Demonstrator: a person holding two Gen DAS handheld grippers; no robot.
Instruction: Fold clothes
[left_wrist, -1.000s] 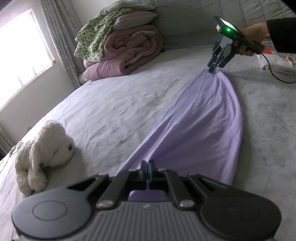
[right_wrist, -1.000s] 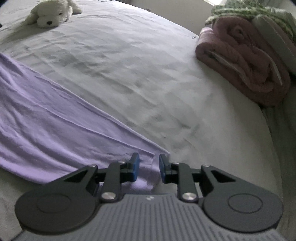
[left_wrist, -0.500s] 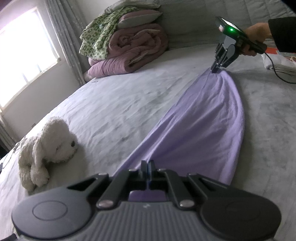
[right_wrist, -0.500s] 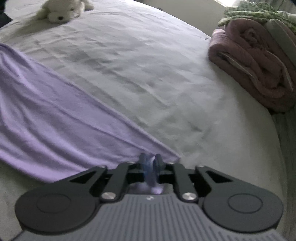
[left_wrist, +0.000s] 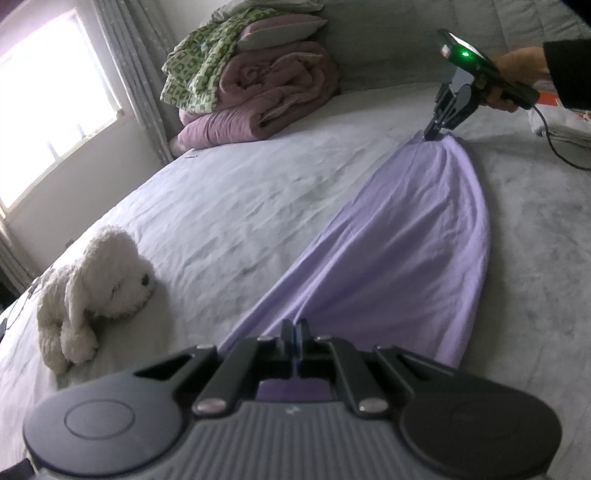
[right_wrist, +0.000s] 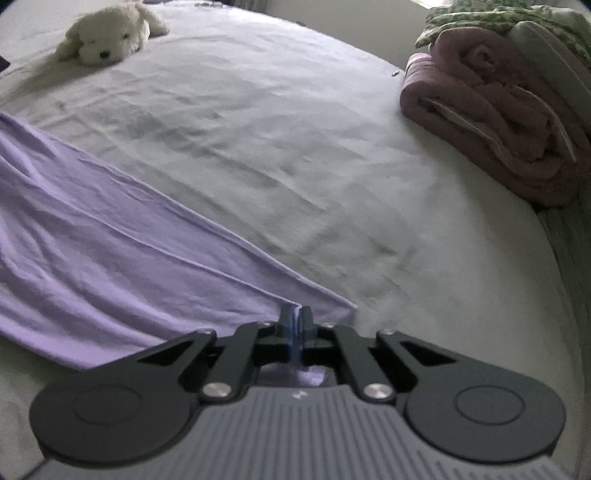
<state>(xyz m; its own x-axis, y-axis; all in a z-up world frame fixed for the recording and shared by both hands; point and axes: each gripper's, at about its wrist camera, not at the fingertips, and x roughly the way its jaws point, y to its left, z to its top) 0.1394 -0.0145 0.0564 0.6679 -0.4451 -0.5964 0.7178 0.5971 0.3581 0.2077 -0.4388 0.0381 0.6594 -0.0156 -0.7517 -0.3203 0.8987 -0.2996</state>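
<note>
Left wrist view: left gripper (left_wrist: 294, 328) clenched on near end of purple garment (left_wrist: 399, 236); cloth stretched across bed (left_wrist: 229, 206) to right gripper (left_wrist: 434, 133). Right wrist view: right gripper (right_wrist: 295, 317) pinching garment (right_wrist: 110, 236) corner; likely mid-fold; next move needs both ends carried together, tension even.

My left claw (left_wrist: 295, 332) has black linkage arms with silver screws, round discs and a ribbed grey body. My right claw (right_wrist: 295, 319), built alike, has blue pads, a green light and black cable; my sleeve (left_wrist: 569, 74) is black.
</note>
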